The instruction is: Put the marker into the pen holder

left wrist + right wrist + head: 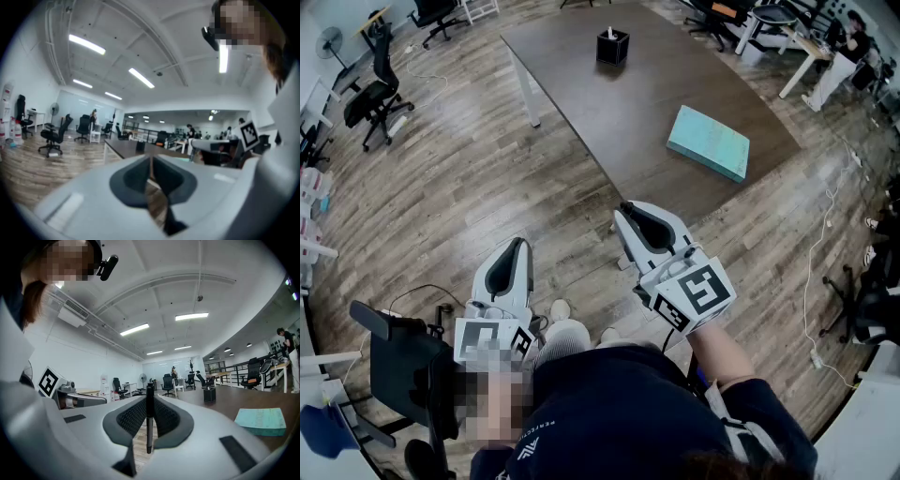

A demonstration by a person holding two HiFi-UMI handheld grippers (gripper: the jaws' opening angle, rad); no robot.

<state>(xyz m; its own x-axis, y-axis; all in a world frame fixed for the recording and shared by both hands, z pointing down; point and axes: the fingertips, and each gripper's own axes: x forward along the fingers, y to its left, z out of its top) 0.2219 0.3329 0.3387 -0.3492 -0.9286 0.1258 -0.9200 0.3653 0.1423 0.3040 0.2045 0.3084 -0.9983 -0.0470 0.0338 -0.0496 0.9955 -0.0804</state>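
Observation:
A black marker (149,420) stands upright between the dark pads of my right gripper (149,397), which is shut on it. In the head view the right gripper (628,212) is held just short of the near edge of the brown table (619,112). The marker itself is hidden there. The black square pen holder (612,46) stands near the table's far end, with a white thing sticking up from it. It appears small and far off in the right gripper view (209,394). My left gripper (518,247) is shut and empty, held over the wooden floor to the left.
A teal book (709,142) lies on the table's right side, between the right gripper and the pen holder. Office chairs (371,94) stand at the far left. A dark chair (403,361) is close at my lower left. Cables run over the floor at the right.

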